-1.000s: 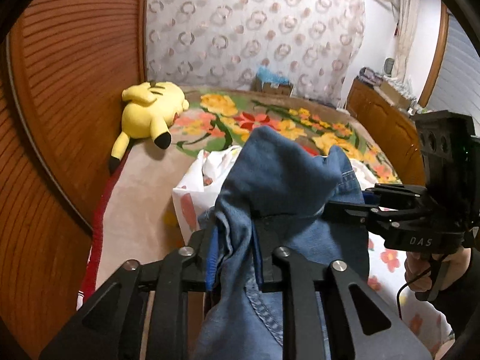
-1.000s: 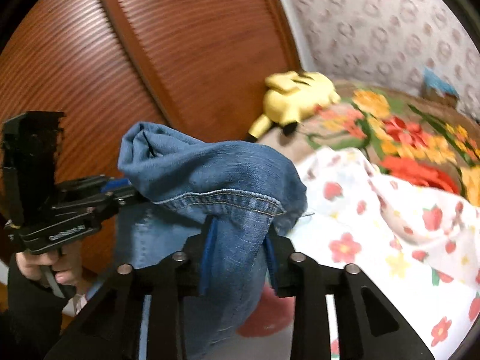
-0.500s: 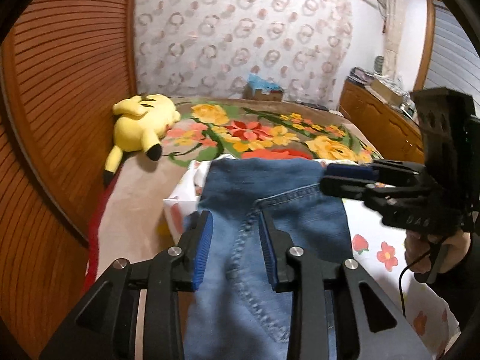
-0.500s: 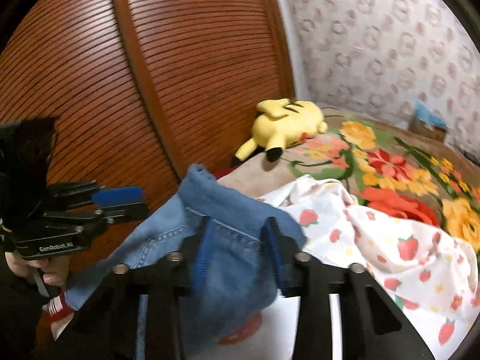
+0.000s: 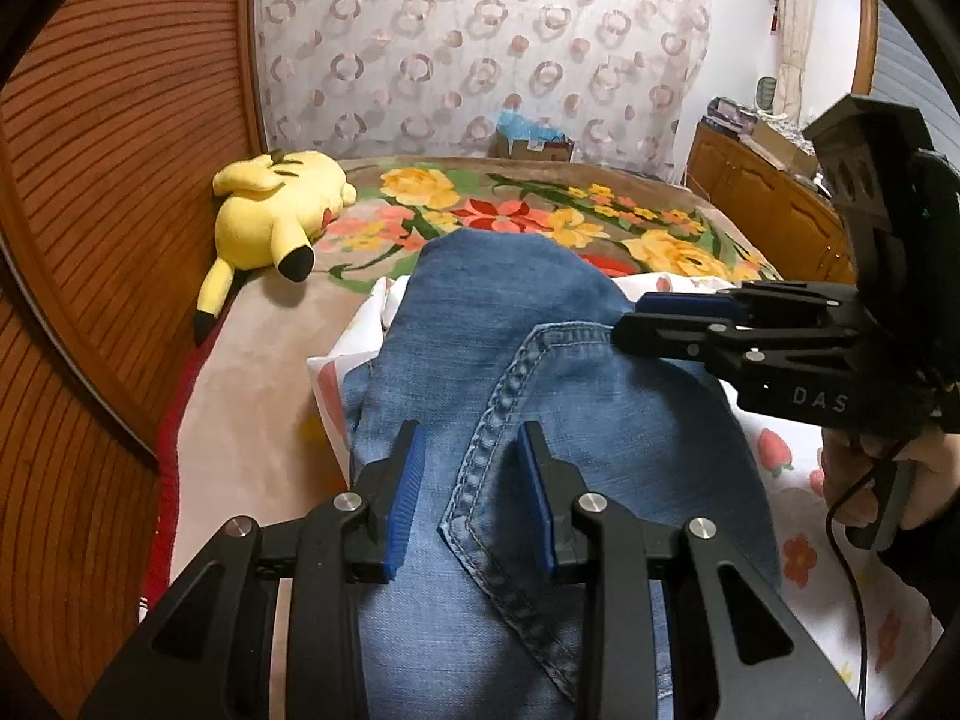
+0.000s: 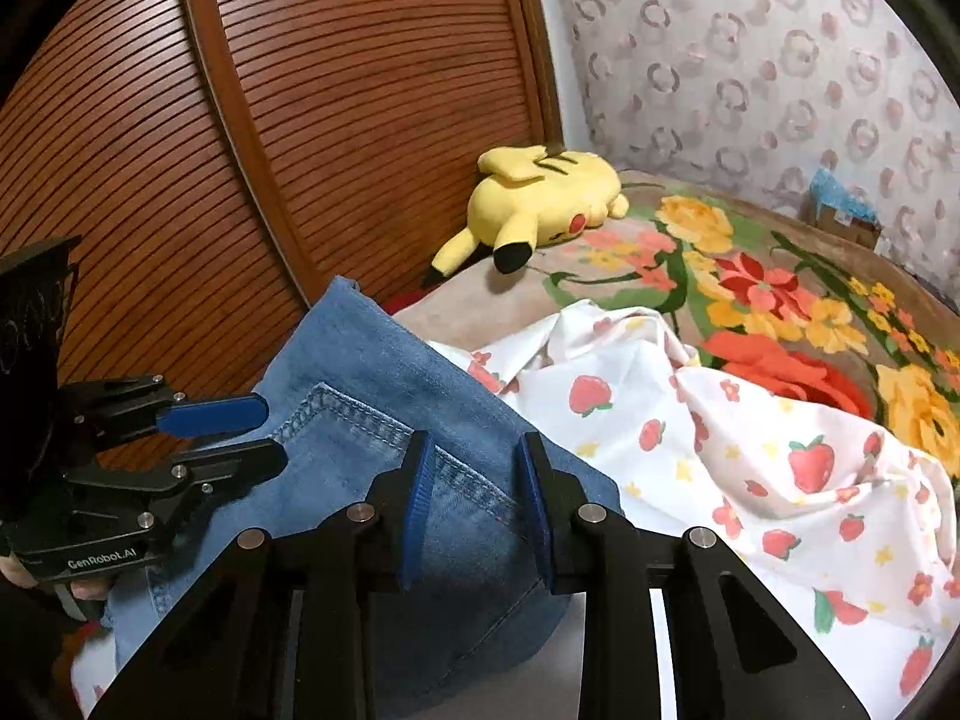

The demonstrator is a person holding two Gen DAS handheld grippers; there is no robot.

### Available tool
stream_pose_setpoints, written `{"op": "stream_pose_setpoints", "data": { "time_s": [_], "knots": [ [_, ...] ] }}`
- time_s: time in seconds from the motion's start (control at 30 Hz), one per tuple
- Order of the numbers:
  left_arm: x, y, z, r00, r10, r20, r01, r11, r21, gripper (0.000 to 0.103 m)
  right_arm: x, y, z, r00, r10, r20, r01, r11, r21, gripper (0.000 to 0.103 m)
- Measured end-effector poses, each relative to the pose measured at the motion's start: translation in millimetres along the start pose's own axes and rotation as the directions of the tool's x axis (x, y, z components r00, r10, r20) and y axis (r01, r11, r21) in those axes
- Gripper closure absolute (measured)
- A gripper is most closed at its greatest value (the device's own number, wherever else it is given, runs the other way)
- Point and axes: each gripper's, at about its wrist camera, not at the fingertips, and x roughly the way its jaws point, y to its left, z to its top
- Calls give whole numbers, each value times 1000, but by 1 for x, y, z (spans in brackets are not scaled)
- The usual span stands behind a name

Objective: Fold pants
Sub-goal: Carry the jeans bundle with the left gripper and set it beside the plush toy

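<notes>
Pants: the blue jeans (image 5: 480, 360) lie on the bed directly under and ahead of both tongs, one layer already laid over another — a stitched hem edge (image 5: 498, 396) runs diagonally across the top.
Left tongs: the left gripper (image 5: 471, 483) is released, pads parted with denim showing between them but not pinched.
Right tongs: the right gripper (image 6: 474, 501) also stands released over the jeans, its pads clear of the cloth.
Progress: I judge one fold is down and just let go; the bundle still looks long, so a further fold and some smoothing seem left.
Edges: the far end of the jeans rests on a strawberry-print sheet (image 6: 750, 450), rumpled just to the right of the right tongs.
Open room: beyond the tongs the floral blanket (image 5: 540, 216) lies free — the yellow plush toy (image 5: 270, 210) sits well off to the far left by the wooden headboard (image 6: 300, 120).
</notes>
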Motion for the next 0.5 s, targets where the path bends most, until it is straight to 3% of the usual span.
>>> {"op": "stream_pose_setpoints", "data": {
  "time_s": [0.13,0.27,0.33,0.5],
  "knots": [
    [-23,-12,-1,999,6,37,-7,1000,19,70,-41,4,-15,999,-12,47,12,1000,3,74],
    [-59,-34,-4,993,21,120,-27,998,50,53,-76,11,-34,995,-13,97,13,1000,-5,74],
    [-76,-45,-5,989,20,149,-30,997,68,51,-95,15,-43,993,-20,119,22,1000,-13,74],
    [-119,-71,-9,973,10,232,-35,994,102,25,-146,22,-68,984,-44,173,47,999,-12,74]
  ]
}}
